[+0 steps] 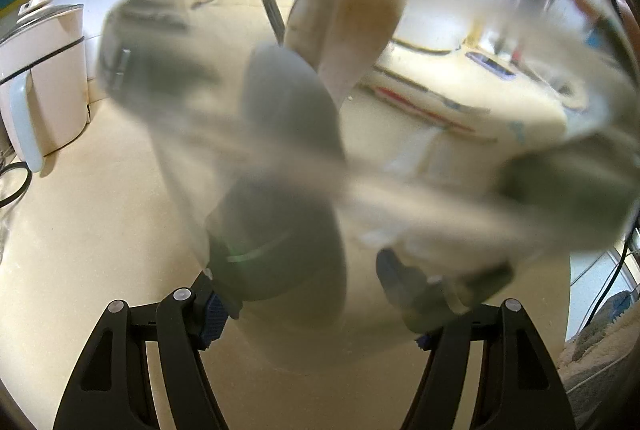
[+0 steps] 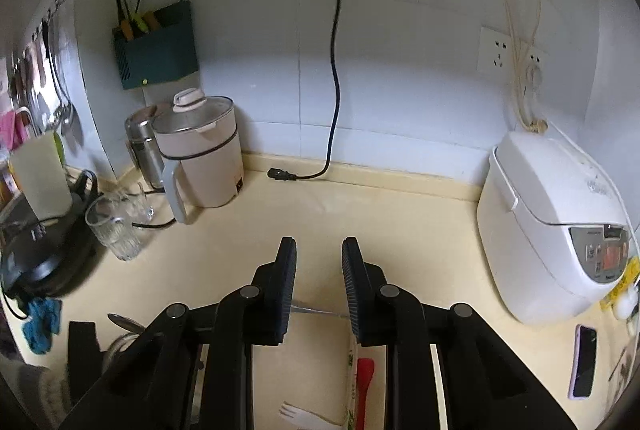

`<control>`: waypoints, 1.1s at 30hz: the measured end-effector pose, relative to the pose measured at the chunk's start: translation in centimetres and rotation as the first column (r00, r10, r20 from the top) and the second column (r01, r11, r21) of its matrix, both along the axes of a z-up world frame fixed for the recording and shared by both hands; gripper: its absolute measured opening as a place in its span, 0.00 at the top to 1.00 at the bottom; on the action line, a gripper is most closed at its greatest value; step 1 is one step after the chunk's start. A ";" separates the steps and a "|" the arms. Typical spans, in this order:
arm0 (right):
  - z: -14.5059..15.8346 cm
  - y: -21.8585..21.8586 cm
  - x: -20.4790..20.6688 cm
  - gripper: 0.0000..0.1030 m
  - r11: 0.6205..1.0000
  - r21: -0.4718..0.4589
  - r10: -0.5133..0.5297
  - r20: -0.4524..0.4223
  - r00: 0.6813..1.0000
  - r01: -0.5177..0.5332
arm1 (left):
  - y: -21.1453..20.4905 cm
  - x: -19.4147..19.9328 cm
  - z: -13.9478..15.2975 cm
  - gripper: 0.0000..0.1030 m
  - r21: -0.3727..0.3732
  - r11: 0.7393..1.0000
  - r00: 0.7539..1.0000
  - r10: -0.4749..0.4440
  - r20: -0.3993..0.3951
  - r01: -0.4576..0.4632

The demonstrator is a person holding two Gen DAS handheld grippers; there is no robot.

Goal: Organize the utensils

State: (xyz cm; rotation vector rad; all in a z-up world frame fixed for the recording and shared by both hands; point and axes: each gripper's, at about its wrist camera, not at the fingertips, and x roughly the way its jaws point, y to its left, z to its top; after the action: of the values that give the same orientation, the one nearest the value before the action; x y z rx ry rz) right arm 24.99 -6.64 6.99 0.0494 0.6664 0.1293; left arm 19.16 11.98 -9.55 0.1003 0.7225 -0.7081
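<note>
L gripper clamped on clear glass w/ utensils; R gripper part-open, empty.

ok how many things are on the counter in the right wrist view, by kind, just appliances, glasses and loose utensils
appliances: 3 (kettle, steel canister, rice cooker)
clear glasses: 2 ()
loose utensils: 3 (white fork, red spatula, metal spoon)
total: 8
</note>
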 end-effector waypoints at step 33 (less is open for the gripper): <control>-19.0 -4.9 10.4 0.47 0.860 -0.194 0.269 -0.614 0.742 -0.472 | 2.9 3.4 -2.1 0.28 -0.008 1.000 0.999 -0.006 -0.043 0.006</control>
State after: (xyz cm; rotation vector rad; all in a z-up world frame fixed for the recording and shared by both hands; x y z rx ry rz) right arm 35.36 -11.50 -11.97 -0.4054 1.2972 0.4035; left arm 22.56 14.88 -11.62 0.0801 0.7611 -0.7208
